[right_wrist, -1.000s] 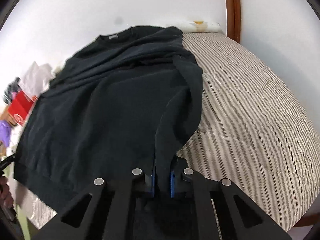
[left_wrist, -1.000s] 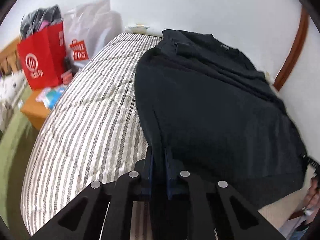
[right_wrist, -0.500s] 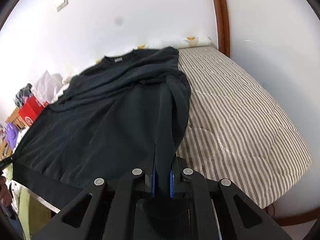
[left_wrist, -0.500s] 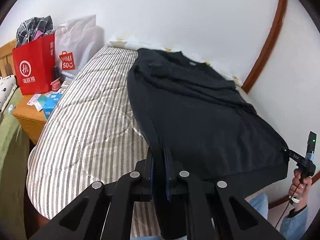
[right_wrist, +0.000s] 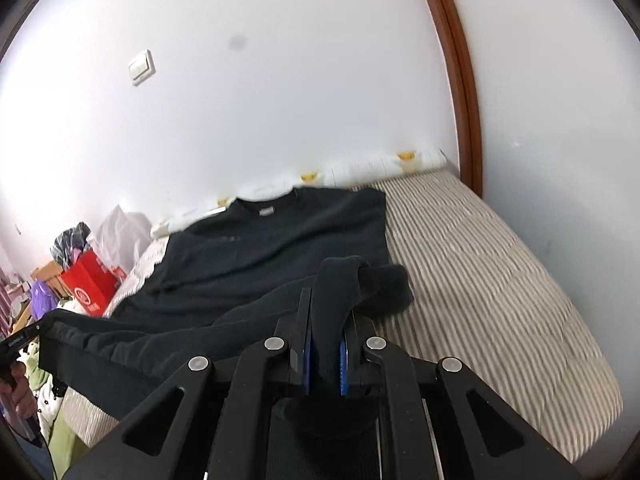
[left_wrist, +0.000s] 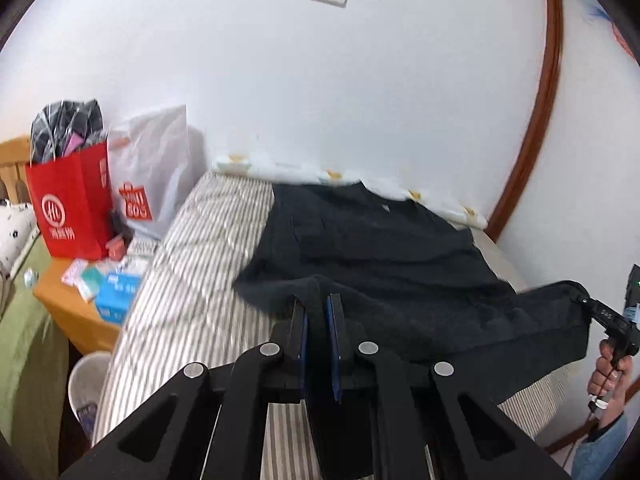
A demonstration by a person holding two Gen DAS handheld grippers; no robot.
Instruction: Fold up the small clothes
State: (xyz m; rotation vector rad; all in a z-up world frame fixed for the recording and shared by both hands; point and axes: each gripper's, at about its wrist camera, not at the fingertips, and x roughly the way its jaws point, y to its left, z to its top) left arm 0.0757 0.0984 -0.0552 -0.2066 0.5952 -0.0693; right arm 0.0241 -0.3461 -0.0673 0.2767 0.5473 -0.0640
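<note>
White walls close in a small bedroom, with a striped bed filling the floor space and a brown door frame curving up on one side. Beside the bed a wooden side table carries a red shopping bag, a white plastic bag and some small packets.

Spread across the bed lies a dark sweatshirt, its collar toward the wall. The near hem is off the mattress. The left gripper is clenched on one corner of that hem, cloth bunched between its blue-lined jaws. The right gripper is clamped on the other corner, with a thick roll of fabric squeezed between its jaws and a loose flap drooping past them. In the left wrist view the right one can also be seen from outside, held in a hand with the hem stretched taut between the two tools.

As for progress, the fold looks barely begun. Both bottom corners are caught and raised, but the body of the garment is flat on the bed and the hem has not yet been carried over toward the collar. What is probably left is laying the lower half onto the upper half, letting go, then further folds and smoothing.
</note>
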